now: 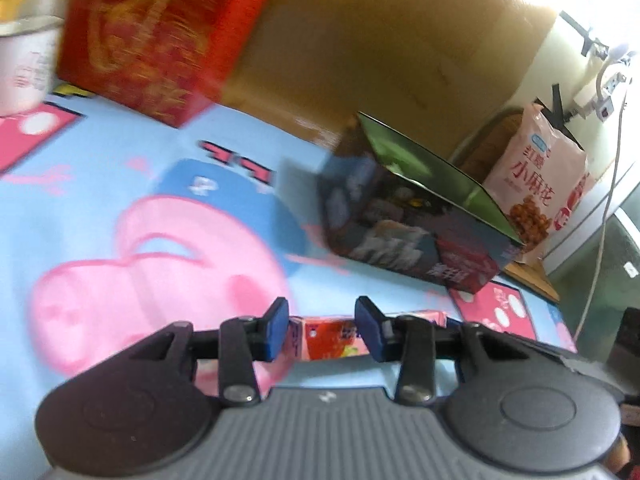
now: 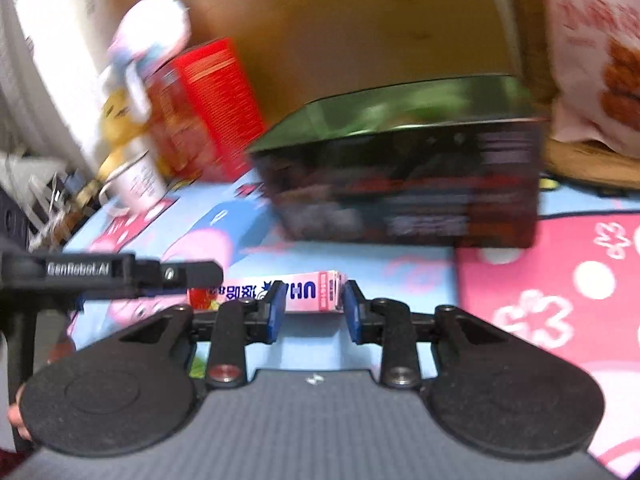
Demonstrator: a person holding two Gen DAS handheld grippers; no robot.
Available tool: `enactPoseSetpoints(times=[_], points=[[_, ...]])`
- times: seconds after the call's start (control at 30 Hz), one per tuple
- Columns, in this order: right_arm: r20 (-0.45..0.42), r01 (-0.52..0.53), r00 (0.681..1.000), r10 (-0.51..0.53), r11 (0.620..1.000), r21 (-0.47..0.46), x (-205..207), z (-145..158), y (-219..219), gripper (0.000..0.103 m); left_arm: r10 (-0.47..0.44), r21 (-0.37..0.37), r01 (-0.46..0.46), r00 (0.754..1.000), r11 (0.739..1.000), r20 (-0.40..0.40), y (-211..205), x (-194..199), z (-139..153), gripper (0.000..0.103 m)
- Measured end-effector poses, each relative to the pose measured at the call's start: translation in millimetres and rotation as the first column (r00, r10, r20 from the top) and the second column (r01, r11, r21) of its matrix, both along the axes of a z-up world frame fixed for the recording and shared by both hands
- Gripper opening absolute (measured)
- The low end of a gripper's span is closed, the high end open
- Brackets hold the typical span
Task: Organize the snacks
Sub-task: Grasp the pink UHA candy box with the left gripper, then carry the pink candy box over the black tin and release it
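Cartoon-pig tablecloth (image 1: 100,184), light blue with pink panels, covers the work surface. Landmark: dark open-topped box (image 2: 408,184), resting on the cloth in front of a brown cardboard wall (image 1: 380,48). Pink snack carton (image 2: 304,291) lies flat on the cloth, near the box on its camera side. Right gripper (image 2: 314,308): jaws apart, carton just beyond them. Left gripper (image 1: 322,328): jaws apart, carton between them; contact cannot be determined. Red box (image 1: 160,40) stands left of the dark box; pink snack bag (image 1: 540,184) stands behind it
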State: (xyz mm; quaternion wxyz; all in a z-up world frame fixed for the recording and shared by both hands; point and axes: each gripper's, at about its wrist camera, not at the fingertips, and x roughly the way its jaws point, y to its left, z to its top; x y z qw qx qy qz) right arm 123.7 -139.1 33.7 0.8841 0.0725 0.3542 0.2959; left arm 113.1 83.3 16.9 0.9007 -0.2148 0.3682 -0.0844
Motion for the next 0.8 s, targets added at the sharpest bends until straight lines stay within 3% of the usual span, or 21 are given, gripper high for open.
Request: enactPoseSetpoints(times=[0.23,0.43,0.57,0.8], points=[[0.025,-0.185,0.982,0.189,0.976,-0.113,-31,5,63,0.034,0.118,0.031,-0.119,0.993,0.992,0.028,50,-54,4,0.040],[0.030,-0.283,0.957,0.289,0.951,-0.127,-67,7,82,0.037,0.131,-0.023,-0.130,0.989,0.991,0.064,76,-90,10,0.057],[0.058,-0.293,0.950,0.306,0.941,-0.172,-76,7,92,0.041,0.120,-0.081,-0.113,0.989,0.990,0.084,88,-106,12,0.057],[0.075,-0.297,0.946,0.316,0.935,-0.194,-70,-1,104,0.043,0.096,0.012,-0.098,0.992,0.995,0.082,75,-106,2,0.052]])
